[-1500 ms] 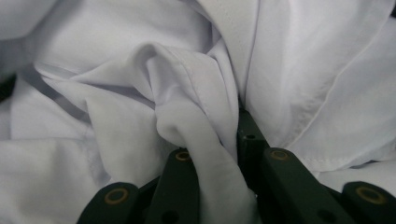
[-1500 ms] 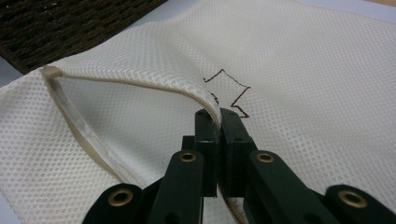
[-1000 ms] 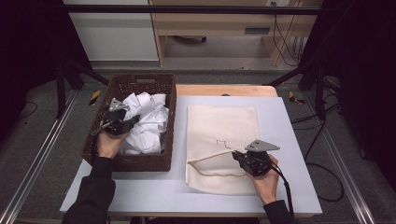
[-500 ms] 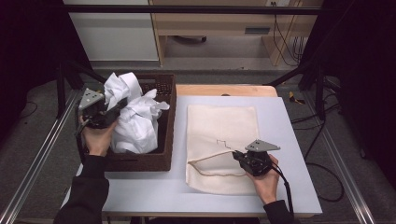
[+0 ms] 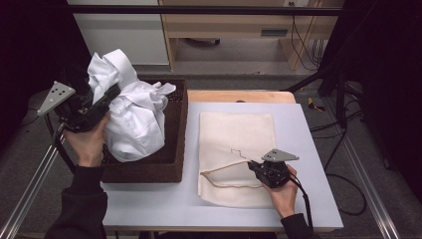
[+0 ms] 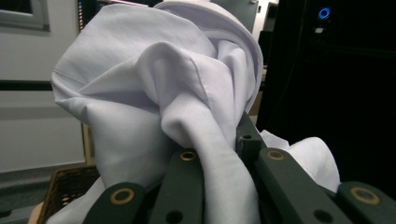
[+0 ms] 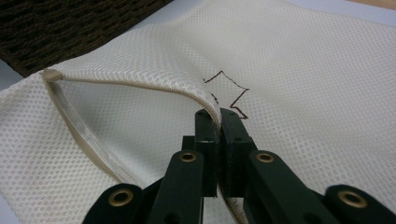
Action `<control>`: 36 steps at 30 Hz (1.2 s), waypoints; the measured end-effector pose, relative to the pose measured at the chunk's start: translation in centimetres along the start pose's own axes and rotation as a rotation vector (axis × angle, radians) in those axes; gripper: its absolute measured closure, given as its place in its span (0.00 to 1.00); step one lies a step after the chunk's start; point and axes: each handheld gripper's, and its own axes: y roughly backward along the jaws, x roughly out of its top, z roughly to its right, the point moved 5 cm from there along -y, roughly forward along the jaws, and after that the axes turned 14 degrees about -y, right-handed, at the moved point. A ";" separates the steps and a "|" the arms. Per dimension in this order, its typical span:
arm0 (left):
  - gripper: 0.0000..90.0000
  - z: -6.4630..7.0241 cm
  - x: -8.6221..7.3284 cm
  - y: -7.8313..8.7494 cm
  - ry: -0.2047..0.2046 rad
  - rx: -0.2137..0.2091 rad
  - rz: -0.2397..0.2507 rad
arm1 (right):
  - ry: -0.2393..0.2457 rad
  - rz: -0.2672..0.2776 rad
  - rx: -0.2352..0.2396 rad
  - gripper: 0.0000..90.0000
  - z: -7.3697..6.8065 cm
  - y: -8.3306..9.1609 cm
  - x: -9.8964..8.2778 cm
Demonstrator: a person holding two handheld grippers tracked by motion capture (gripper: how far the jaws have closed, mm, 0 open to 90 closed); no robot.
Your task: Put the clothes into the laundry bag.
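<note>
A crumpled white cloth (image 5: 133,117) hangs from my left gripper (image 5: 110,94), which is shut on a fold of it and holds it up over the dark wicker basket (image 5: 171,164) at the table's left. In the left gripper view the cloth (image 6: 154,93) bunches between my black jaws. A cream mesh bag (image 5: 236,144) lies flat on the grey table, its mouth facing the near edge. My right gripper (image 5: 252,165) is shut on the upper edge of that mouth. In the right gripper view the bag's rim (image 7: 140,84) is lifted and the mouth gapes.
The basket's right wall stands close to the bag's left side. A wooden board (image 5: 239,95) lies at the table's far edge. Bare grey table (image 5: 308,129) runs right of the bag and along the near edge.
My left gripper has risen and drawn to the left, lifting the white cloth up out of the basket. The right gripper and bag have stayed put.
</note>
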 end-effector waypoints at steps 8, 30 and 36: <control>0.93 3.4 2.6 1.1 -0.006 -0.106 0.081 | 0.000 0.012 -0.001 0.97 0.1 0.1 0.1; 0.93 13.8 4.6 3.0 -0.002 -0.434 0.181 | -0.010 0.036 0.001 0.97 0.3 0.3 0.5; 0.93 15.7 4.1 3.8 -0.001 -0.505 0.177 | -0.026 0.039 -0.002 0.98 0.5 0.1 0.7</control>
